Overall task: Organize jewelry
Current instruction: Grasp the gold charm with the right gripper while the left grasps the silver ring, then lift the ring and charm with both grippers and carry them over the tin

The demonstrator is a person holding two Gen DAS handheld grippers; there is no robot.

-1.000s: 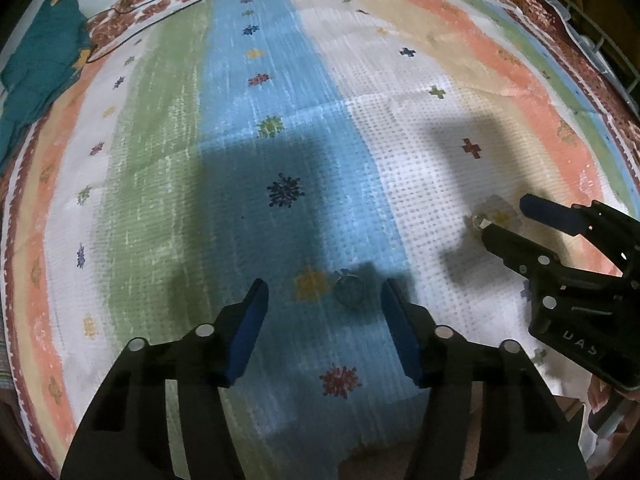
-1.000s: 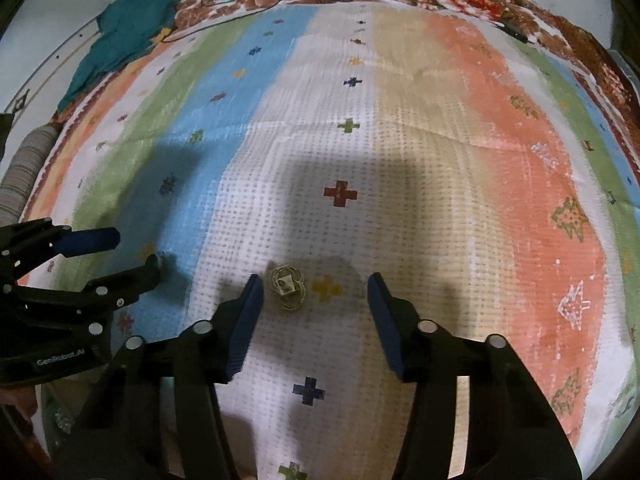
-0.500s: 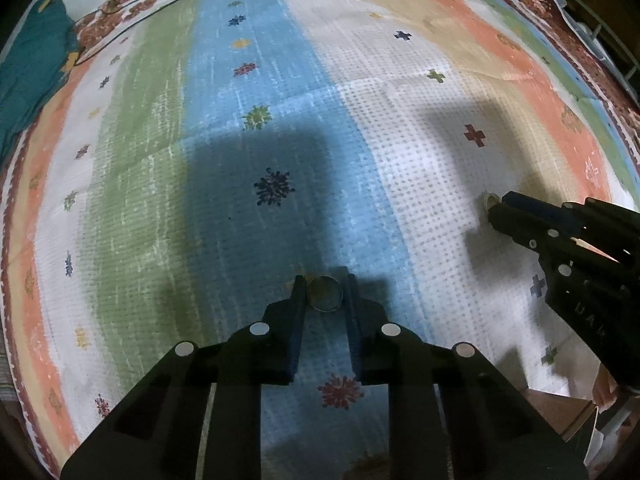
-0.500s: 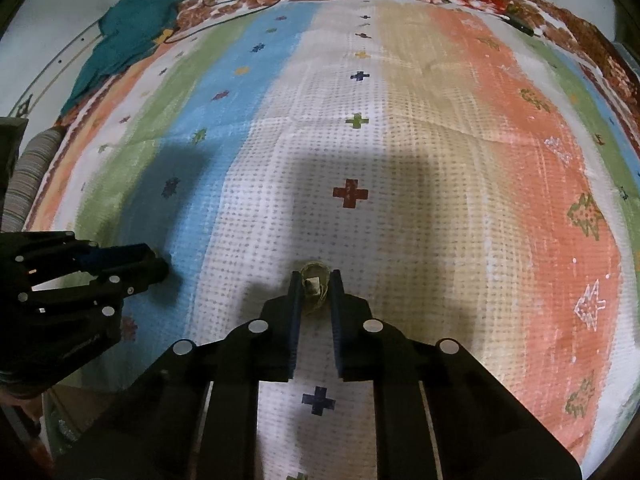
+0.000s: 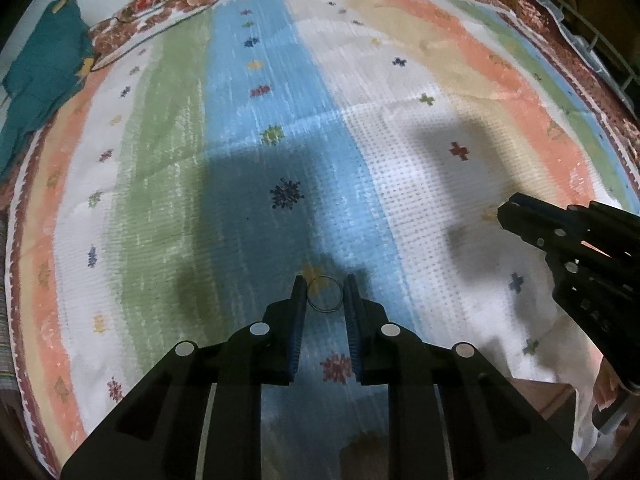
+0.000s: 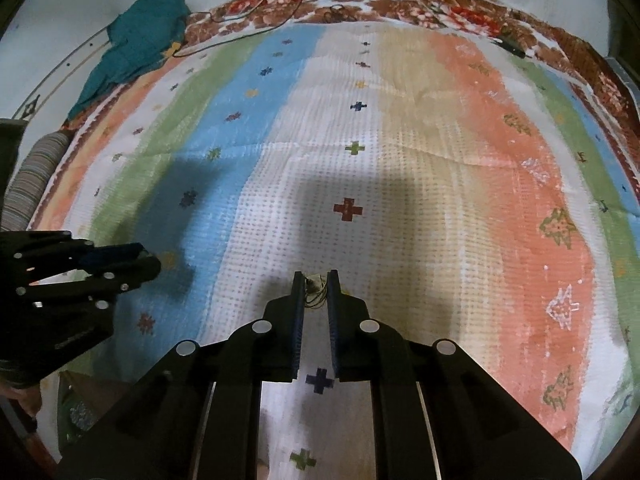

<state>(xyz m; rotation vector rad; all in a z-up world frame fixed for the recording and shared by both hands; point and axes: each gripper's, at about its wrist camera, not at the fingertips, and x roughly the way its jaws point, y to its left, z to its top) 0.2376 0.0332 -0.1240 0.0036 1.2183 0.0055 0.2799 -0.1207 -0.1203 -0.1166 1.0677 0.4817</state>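
Both tongs now closed and lifted, left gripper (image 5: 324, 280) pinching thin ring (image 5: 325, 295), right gripper (image 6: 316, 276) pinching small earring (image 6: 313, 285), above striped cloth (image 5: 360, 128).

Both tools are matte black plastic. The left gripper (image 5: 325, 294) has two slim fingers (image 5: 298, 312) lined with ribbed blue pads, and round silver pivot pins dot its linkage arms. The right gripper (image 6: 316, 286) is built the same; faint pale lettering on its body, seen from the left wrist view, is possibly a brand mark.
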